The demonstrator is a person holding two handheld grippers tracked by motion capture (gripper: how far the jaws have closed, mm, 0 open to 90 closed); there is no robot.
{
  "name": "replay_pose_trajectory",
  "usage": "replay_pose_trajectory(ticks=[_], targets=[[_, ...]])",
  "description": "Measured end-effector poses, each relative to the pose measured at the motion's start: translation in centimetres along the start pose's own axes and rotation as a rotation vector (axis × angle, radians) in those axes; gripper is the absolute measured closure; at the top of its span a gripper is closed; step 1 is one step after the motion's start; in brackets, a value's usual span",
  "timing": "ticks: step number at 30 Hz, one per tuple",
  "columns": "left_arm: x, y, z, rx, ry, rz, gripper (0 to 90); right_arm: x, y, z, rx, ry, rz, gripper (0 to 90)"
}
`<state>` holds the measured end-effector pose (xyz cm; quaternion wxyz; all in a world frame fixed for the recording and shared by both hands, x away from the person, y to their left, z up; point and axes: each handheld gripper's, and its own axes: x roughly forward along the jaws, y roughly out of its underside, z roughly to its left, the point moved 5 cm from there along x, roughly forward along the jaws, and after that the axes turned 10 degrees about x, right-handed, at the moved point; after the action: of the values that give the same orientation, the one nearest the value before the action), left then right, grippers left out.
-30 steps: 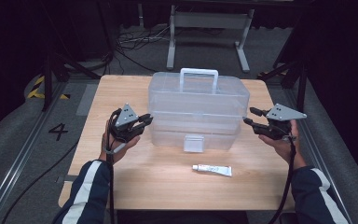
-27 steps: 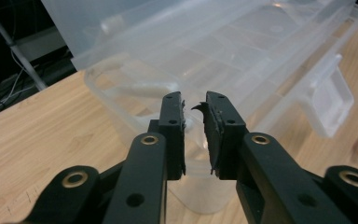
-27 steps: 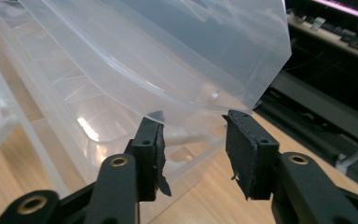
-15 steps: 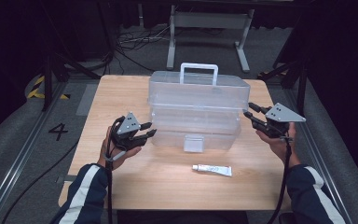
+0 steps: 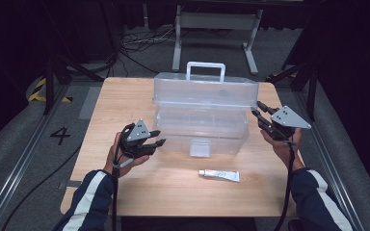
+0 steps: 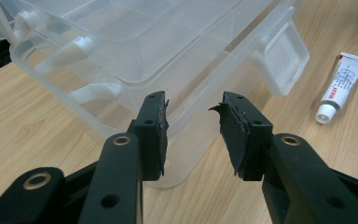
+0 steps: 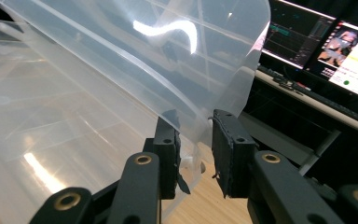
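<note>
Nearest our left gripper [image 5: 150, 139], a small white tube with a red end [image 5: 219, 174] lay on the pale wooden table [image 5: 125, 101], off to the right of its jaws and untouched. The left gripper's jaws stood apart, holding nothing, with the lower front corner of the clear plastic storage box with a white carry handle [image 5: 202, 115] just ahead between them. Its white front latch [image 6: 279, 58] hung farther along the same wall, to the right of the jaws.

Beyond, our right gripper [image 7: 193, 140] stood at the box's other end, jaws parted around the edge of the translucent lid [image 7: 135, 60]; we could not tell whether the pads touched it.

We judged the step in hand to be opening the box, the lid appearing partly raised. The next move called for closing the right jaws on the lid edge and swinging it back, while the left steadied the base.
</note>
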<state>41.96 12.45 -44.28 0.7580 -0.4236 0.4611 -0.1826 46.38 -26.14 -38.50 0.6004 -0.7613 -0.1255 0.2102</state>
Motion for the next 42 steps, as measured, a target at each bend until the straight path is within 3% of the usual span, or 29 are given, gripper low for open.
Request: replay_pose_trajectory(ticks=[7,17,21,26,29,32,33,36,42], targets=[[0.4,0.1,-0.5,0.018,0.017,0.020,61.1,0.6,-0.2,0.1,0.003,0.083,-0.020,76.5],[0.2,-0.3,-0.4,0.038,0.002,0.006,54.9,1.2,-1.0,-0.4,0.036,0.099,-0.001,77.8],[0.6,-0.8,-0.6,0.048,0.028,-0.009,54.5,1.4,-1.5,-0.5,0.038,0.114,0.012,78.6],[1.5,-1.6,-1.2,0.090,0.054,0.004,54.3,1.7,-1.9,-0.6,0.042,0.129,0.024,79.2],[1.6,-1.8,-1.4,0.082,0.064,-0.007,52.9,1.7,-2.0,-0.7,0.042,0.135,0.029,79.6],[1.7,-2.2,-1.3,0.093,0.046,-0.005,49.2,1.9,-2.3,-0.7,0.048,0.142,0.042,79.7],[1.8,-2.3,-1.3,0.079,0.070,-0.013,49.1,2.0,-2.5,-0.9,0.050,0.141,0.049,79.7],[2.0,-2.2,-1.1,0.098,0.063,0.005,49.2,2.1,-2.7,-1.0,0.055,0.136,0.053,79.8],[3.2,-2.3,-1.0,0.099,0.102,0.036,48.8,2.4,-3.3,-1.3,0.061,0.135,0.070,80.1]])
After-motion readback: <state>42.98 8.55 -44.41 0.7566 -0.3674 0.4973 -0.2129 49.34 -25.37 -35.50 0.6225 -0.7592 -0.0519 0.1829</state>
